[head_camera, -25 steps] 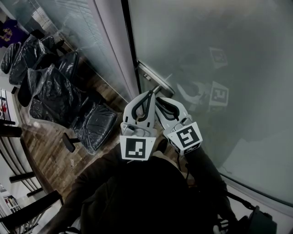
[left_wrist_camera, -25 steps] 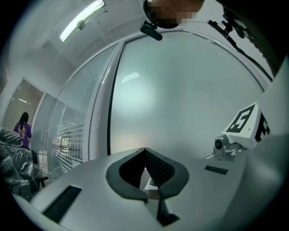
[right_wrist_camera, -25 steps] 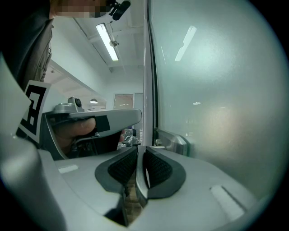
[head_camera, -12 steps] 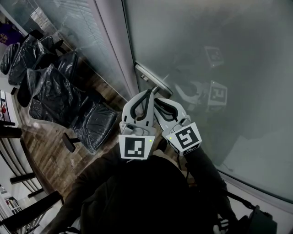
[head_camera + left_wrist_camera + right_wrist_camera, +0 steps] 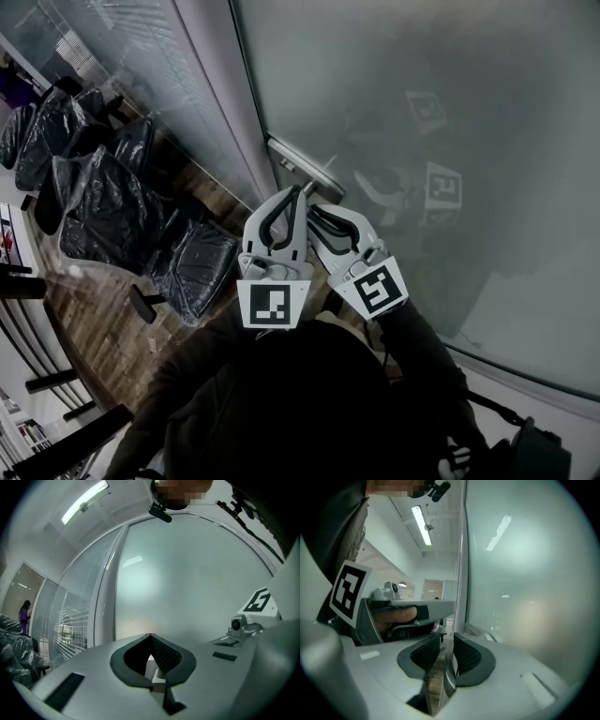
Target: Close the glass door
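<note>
1. White left gripper [image 5: 150,635]: jaws pressed together, nothing between them.
2. Right gripper [image 5: 446,643]: jaws clamped on the metal door handle [image 5: 439,681].
3. Frosted glass door [image 5: 422,122] just beyond, handle near its left edge.
4. Plastic-wrapped chairs [image 5: 112,197] farther left.

No readable text or numbers; only wordless square markers [image 5: 273,305] on left claw [image 5: 297,194] and right claw [image 5: 316,209].
</note>
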